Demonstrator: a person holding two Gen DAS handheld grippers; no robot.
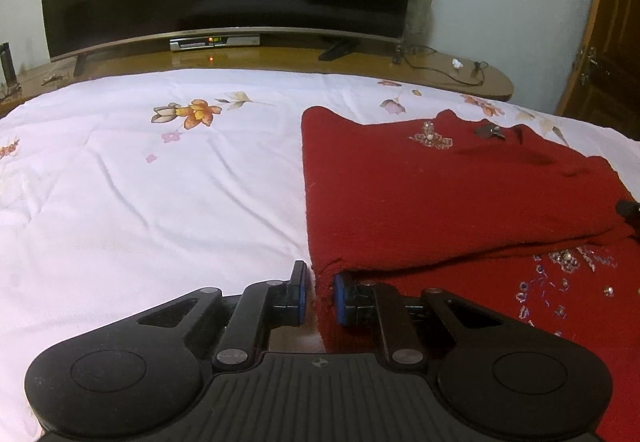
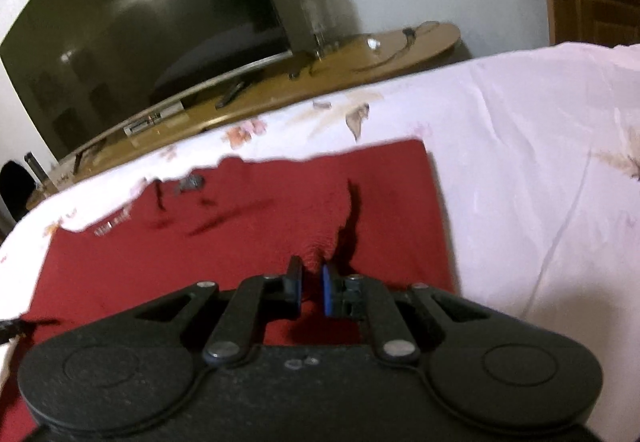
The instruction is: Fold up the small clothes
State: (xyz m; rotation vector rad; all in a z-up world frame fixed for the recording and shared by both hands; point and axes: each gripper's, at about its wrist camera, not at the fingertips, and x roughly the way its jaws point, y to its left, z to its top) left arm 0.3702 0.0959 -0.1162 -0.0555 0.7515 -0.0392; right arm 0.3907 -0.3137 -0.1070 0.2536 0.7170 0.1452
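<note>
Because the left hand-held gripper (image 1: 319, 292) pinches only the folded edge of the red beaded sweater (image 1: 460, 193) on the bed (image 1: 140, 181), a lower layer could slip free. The right hand-held gripper (image 2: 311, 292), nearly closed, seems to nip a small pucker mid-cloth; pulling may bunch the fold.

Dim, warm indoor light, probably from a ceiling lamp: its glare spots the television (image 2: 132, 41) at ten o'clock. The right wrist view is motion-blurred; the left is sharper. Fisheye bends every edge.
</note>
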